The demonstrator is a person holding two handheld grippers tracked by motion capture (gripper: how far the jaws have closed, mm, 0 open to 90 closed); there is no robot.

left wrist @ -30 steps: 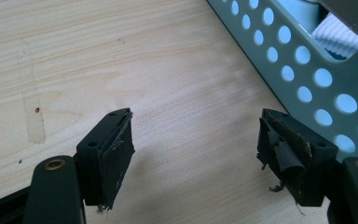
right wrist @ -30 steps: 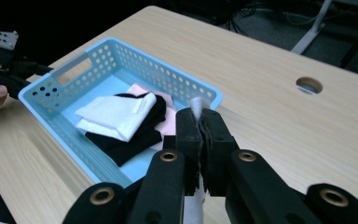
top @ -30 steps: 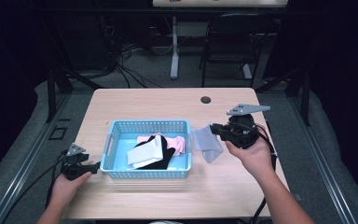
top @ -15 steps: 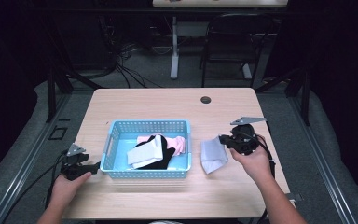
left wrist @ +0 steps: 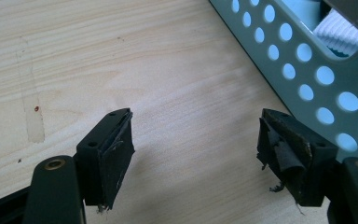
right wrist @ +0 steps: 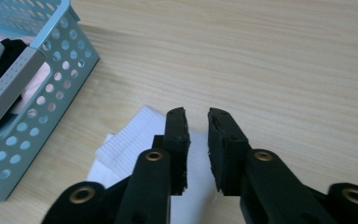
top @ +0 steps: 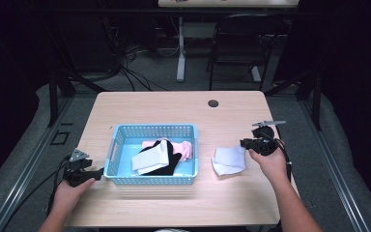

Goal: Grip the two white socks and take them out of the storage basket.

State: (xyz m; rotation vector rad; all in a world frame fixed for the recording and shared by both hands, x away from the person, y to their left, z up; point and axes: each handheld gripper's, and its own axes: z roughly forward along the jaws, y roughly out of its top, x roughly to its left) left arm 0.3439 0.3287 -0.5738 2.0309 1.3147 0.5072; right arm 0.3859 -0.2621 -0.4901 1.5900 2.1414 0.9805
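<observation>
1. The white cloth [top: 229, 161] lies flat on the wooden surface [top: 174, 108], just right of the blue basket [top: 150, 180].
2. The right gripper [right wrist: 196, 122] hovers over the cloth's edge, jaws slightly apart, holding nothing.
3. The left gripper [left wrist: 196, 135] sits beside the basket's left wall, jaws wide apart.

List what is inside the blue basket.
The basket holds a white folded cloth on top of a black garment, with something pink behind them. Whatever lies beneath these is covered.
</observation>
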